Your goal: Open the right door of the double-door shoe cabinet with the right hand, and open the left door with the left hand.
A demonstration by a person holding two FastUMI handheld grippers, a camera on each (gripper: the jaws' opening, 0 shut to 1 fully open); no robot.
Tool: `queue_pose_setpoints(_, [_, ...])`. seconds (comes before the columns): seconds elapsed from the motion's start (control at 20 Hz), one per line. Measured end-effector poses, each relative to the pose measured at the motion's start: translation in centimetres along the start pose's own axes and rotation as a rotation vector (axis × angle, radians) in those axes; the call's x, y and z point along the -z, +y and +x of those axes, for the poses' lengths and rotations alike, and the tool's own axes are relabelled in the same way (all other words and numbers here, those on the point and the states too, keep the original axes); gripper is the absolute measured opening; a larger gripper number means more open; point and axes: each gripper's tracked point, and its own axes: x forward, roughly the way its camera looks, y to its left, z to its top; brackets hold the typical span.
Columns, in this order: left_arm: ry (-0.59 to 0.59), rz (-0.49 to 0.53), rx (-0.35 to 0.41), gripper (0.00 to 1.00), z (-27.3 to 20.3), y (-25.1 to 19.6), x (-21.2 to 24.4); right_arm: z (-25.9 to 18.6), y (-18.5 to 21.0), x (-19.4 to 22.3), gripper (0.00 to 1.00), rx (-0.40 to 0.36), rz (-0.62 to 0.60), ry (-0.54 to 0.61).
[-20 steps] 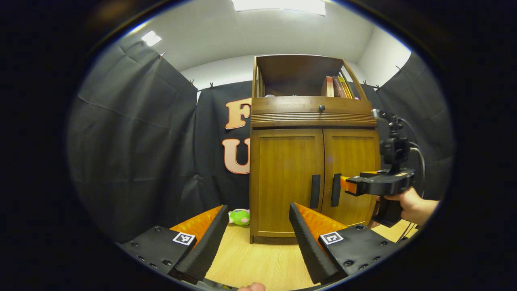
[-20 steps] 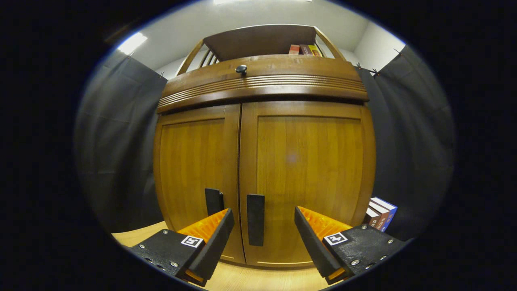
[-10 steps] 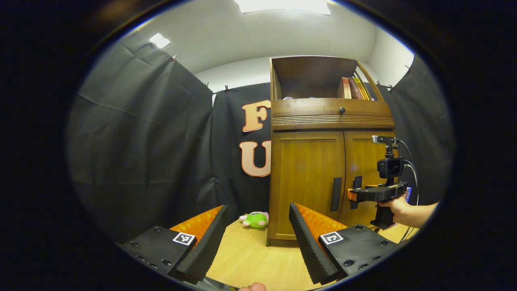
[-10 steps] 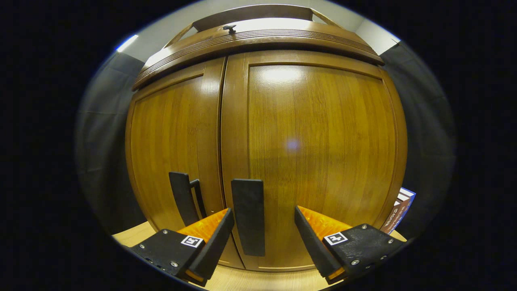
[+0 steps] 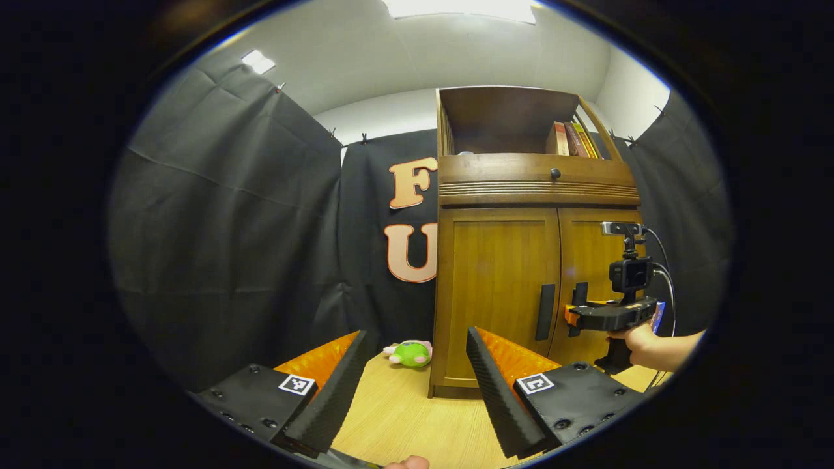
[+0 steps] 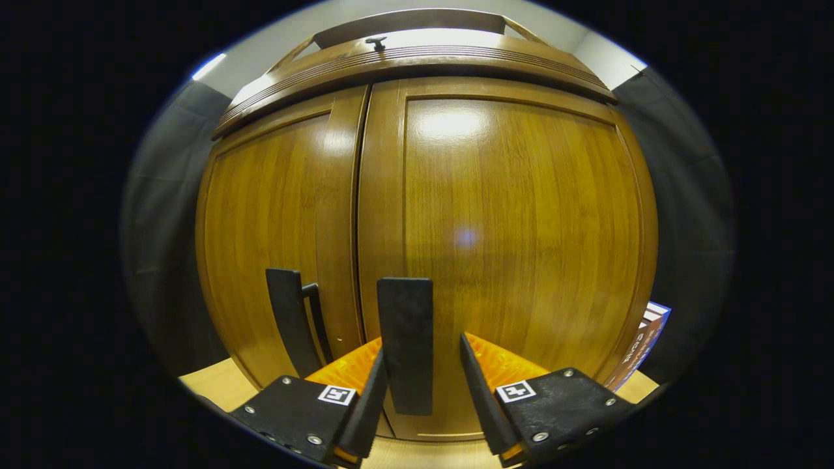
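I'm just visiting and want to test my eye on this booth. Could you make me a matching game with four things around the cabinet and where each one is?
Things:
1. green plush toy
2. books
3. right door handle
4. round knob

Places:
A. between the right gripper's fingers
B. low down, left of the cabinet
C. up in the cabinet's open top
D. on the ribbed band

Pairs: 1-B, 2-C, 3-A, 4-D

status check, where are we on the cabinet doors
Right gripper jaws straddling right door handle, not clamped. Left gripper open, well back. Both doors shut. Nothing in the way.
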Motion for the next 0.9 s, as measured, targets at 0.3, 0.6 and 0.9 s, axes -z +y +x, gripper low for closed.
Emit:
queue_pose_setpoints(0.3, [0.016, -0.009, 0.026, 0.95, 0.3, -0.3, 0.1, 0.2, 1.0, -0.1, 0.32, -0.018, 0.006, -0.025])
queue_pose_setpoints(0.6, [0.026, -0.006, 0.028, 0.97, -0.7, -0.2, 0.1, 0.2, 0.9, 0.2, 0.29, -0.002, -0.018, -0.010])
queue_pose_setpoints(0.9, [0.028, -0.001, 0.028, 0.99, -1.9, -0.5, -0.2, -2.4, 0.6, 0.9, 0.30, -0.003, -0.050, -0.012])
